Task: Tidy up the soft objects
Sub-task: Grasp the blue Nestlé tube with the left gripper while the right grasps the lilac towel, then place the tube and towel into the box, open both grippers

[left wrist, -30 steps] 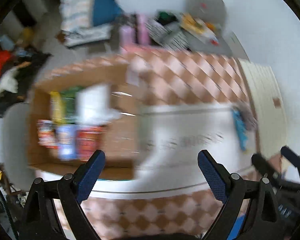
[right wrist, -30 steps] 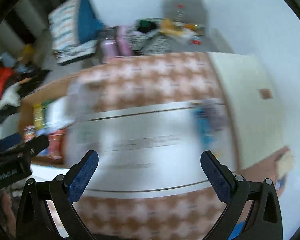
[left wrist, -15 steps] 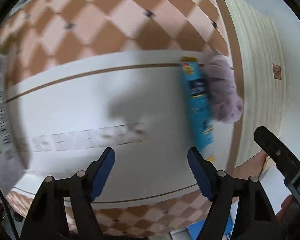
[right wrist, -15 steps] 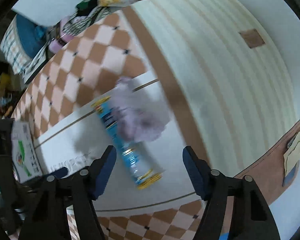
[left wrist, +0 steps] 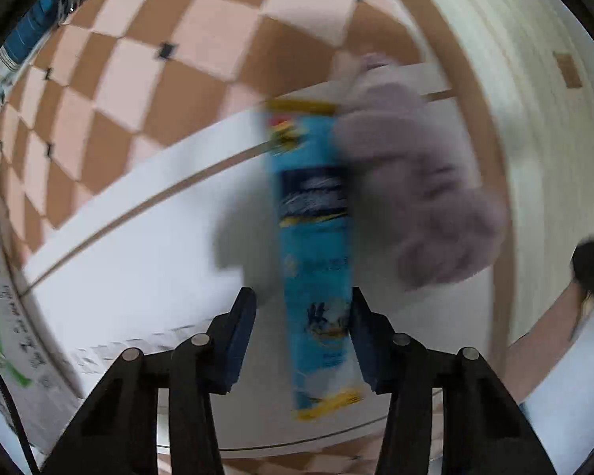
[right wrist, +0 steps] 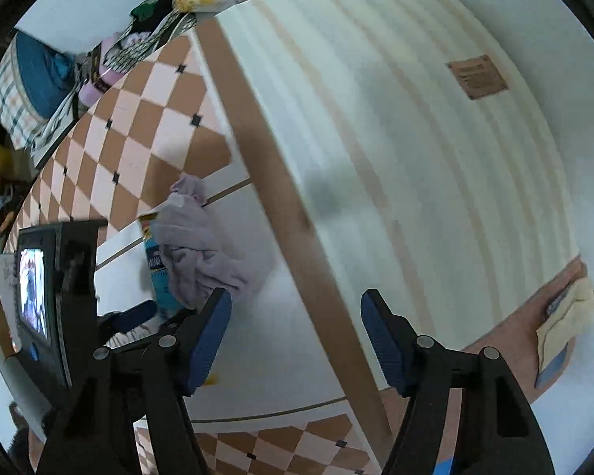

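A: We're lining up on the blue snack packet, lying mid-frame on the white board, lilac plush cloth touching its right.

B: Left gripper is straddling it, jaws apart; we're judging closing comes next. Right gripper is hanging spread, holding nothing.

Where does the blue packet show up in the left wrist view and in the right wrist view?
Left wrist view: the blue packet runs lengthwise down the centre, its near end between the left tongs.
Right wrist view: the packet sits left of centre, largely hidden under the cloth.
Shared landmark: the lilac cloth lying against the packet on the white board.
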### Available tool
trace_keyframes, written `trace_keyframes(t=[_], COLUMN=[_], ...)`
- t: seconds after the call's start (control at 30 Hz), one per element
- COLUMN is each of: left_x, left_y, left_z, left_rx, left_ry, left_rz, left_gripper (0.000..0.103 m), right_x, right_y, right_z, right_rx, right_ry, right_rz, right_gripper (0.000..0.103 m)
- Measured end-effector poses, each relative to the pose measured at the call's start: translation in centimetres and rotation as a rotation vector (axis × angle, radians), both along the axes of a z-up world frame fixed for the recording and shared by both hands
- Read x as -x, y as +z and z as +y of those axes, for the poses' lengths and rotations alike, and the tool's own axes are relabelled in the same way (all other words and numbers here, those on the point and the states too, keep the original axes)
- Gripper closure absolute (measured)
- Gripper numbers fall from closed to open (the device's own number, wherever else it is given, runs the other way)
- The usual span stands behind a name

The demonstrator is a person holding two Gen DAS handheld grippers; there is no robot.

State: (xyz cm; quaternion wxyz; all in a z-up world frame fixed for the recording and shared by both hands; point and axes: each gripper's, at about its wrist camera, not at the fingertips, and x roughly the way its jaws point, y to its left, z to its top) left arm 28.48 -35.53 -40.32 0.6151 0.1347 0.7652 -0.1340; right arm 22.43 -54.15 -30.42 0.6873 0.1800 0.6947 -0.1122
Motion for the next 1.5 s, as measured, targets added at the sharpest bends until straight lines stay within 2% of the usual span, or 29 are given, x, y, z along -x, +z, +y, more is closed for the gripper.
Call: trace_keyframes(t=[0.1, 0.17, 0.23, 0.33, 0.4, 0.43, 0.57, 0.63, 0.8, 0.83, 0.87, 0.9, 0.97, 1.07, 1.17, 1.23, 1.33, 1.5], left_x=[-0.6, -1.2, -1.8, -2.3, -2.8, -3.1, -3.4, -3.3, -3.2, -3.0, -2.4, -2.4, -1.7, -1.0, -1.0, -1.4, -1.0, -2.1], left_y=[0.0, -0.2, -0.2, -0.3, -0.1, 0.0, 0.7, 1.0, 1.9, 2.0, 2.7, 3.2, 4.3, 6.8, 9.7, 11.7, 14.0, 15.4], left_z=[2.1, 2.7, 3.1, 3.2, 3.6, 3.9, 5.7, 7.1, 10.3, 11.1, 11.6, 12.3, 14.3, 16.6, 19.4, 22.4, 27.2, 35.1], left_rx=[0.012, -0.041, -0.029, -0.025, -0.023, -0.021, 0.024, 0.048, 0.079, 0.084, 0.088, 0.093, 0.107, 0.137, 0.176, 0.194, 0.168, 0.134], left_ry=[-0.015, -0.056, -0.068, -0.096, -0.103, -0.101, -0.037, -0.004, 0.052, 0.063, 0.077, 0.093, 0.117, 0.173, 0.241, 0.286, 0.326, 0.379], left_rz=[-0.006, -0.041, -0.051, -0.050, -0.049, -0.047, -0.026, -0.024, -0.047, -0.055, -0.062, -0.072, -0.089, -0.110, -0.128, -0.149, -0.185, -0.171], left_gripper=[0.057, 0.057, 0.058, 0.067, 0.083, 0.086, 0.089, 0.089, 0.089, 0.089, 0.089, 0.089, 0.089, 0.090, 0.089, 0.089, 0.089, 0.089], right_x=[-1.6, -2.8, -3.6, -4.6, -5.0, -5.3, -5.5, -5.8, -6.4, -6.0, -5.8, -5.7, -5.5, -5.3, -5.2, -4.9, -4.3, -3.4], right_y=[-1.3, -2.4, -3.6, -5.2, -6.0, -6.2, -5.3, -5.2, -7.7, -8.3, -8.6, -8.5, -7.9, -6.6, -3.7, -1.1, 2.5, 6.1], right_z=[1.4, 2.2, 2.9, 3.9, 4.6, 5.0, 6.3, 6.9, 8.8, 8.9, 9.1, 9.3, 9.6, 10.8, 14.0, 17.3, 23.3, 33.8], right_rx=[-0.024, -0.037, -0.051, -0.084, -0.124, -0.154, -0.124, -0.142, -0.144, -0.141, -0.135, -0.116, -0.084, -0.127, -0.152, -0.186, -0.245, -0.270], right_ry=[0.040, 0.061, 0.078, 0.097, 0.100, 0.102, 0.134, 0.147, 0.201, 0.201, 0.195, 0.180, 0.144, 0.093, 0.092, 0.105, 0.147, 0.217], right_rz=[0.010, 0.026, 0.040, 0.036, 0.036, 0.037, 0.017, 0.021, 0.135, 0.153, 0.149, 0.127, 0.091, 0.053, -0.012, -0.063, -0.127, -0.196], right_gripper=[0.032, 0.032, 0.032, 0.032, 0.032, 0.032, 0.032, 0.032, 0.032, 0.038, 0.066, 0.067, 0.074, 0.075, 0.075, 0.075, 0.075, 0.075])
